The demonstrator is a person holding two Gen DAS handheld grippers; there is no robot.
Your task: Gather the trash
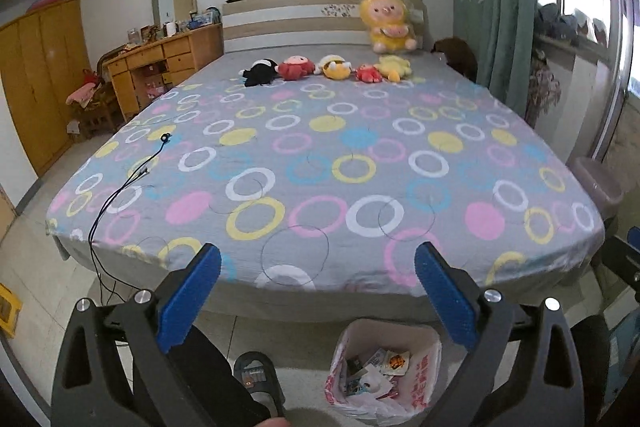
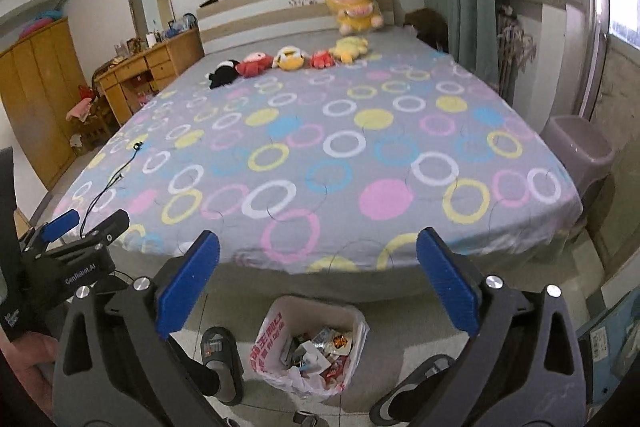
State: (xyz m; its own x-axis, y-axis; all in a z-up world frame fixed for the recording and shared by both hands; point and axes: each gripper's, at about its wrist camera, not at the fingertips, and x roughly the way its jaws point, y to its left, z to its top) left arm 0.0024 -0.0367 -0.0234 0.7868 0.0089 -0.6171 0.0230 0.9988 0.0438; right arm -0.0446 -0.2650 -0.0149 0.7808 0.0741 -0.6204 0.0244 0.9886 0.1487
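A trash bin (image 1: 384, 371) lined with a white and pink plastic bag stands on the floor at the foot of the bed, holding several wrappers; it also shows in the right wrist view (image 2: 312, 345). My left gripper (image 1: 318, 269) is open and empty, held above the bed's foot edge and the bin. My right gripper (image 2: 318, 255) is open and empty, also above the bin. The left gripper (image 2: 84, 223) shows at the left of the right wrist view. No loose trash shows on the bed.
The bed (image 1: 320, 155) has a grey sheet with coloured rings. Several plush toys (image 1: 328, 67) lie near the headboard. A black cable (image 1: 120, 187) lies on the bed's left side. A purple stool (image 2: 580, 147) stands right of the bed. A slippered foot (image 2: 220, 355) is beside the bin.
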